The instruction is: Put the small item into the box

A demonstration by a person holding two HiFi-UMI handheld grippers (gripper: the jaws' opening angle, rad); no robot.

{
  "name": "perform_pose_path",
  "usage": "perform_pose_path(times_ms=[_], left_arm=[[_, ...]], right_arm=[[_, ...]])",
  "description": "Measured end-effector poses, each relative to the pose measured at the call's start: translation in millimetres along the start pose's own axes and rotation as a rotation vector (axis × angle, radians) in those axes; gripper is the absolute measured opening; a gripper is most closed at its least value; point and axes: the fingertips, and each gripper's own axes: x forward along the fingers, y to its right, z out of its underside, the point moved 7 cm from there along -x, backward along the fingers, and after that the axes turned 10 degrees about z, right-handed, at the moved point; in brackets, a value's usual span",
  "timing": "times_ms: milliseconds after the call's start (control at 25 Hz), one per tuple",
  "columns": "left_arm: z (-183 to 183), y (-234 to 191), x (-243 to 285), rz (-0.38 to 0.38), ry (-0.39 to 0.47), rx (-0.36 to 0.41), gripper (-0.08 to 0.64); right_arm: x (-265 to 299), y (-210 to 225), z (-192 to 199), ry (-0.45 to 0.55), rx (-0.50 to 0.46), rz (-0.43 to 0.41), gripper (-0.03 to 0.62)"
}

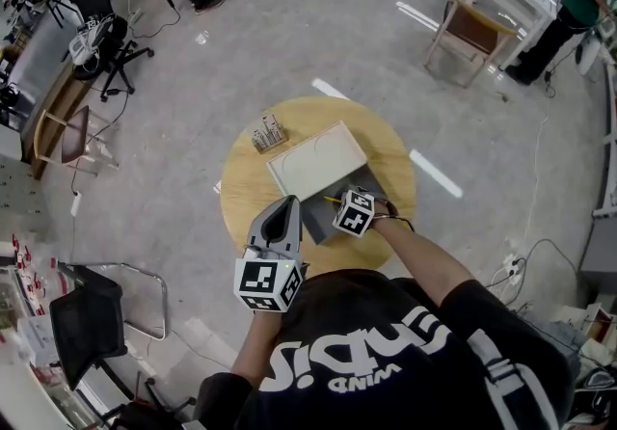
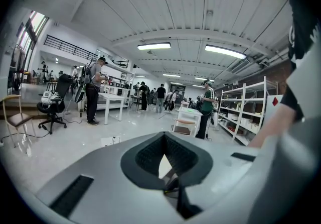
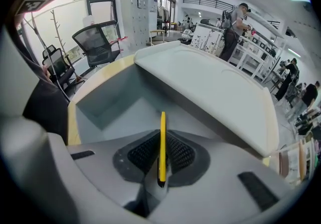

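while fingers of the right gripper [image 3: 161, 160] clamp the yellow stick [image 3: 162, 132] over the box [image 3: 103, 105] at frame centre, with the left gripper [image 2: 165, 162] closed and empty, a tilted release could flick it onto the tabletop [image 1: 249, 195].

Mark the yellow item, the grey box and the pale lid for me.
yellow item [image 3: 162, 147]: right gripper view, middle of its length, between the jaws.
grey box [image 3: 123, 111]: right gripper view, bare inner floor.
pale lid [image 1: 316, 160]: head view, centre of its flat face.
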Motion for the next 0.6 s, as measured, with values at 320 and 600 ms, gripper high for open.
perform_pose_path(times_ms=[320, 600], left_arm=[[1.1, -1.5, -3.1, -0.006, 0.001, -0.010, 0.005], [2.7, 1.6, -5.5, 0.002, 0.006, -0.016, 0.005]], right_arm=[[-6.5, 3.3, 4.2, 0.009, 0.065, -0.020, 0.080], [-37.0, 7.5, -4.2, 0.081, 0.094, 0.003, 0.042]])
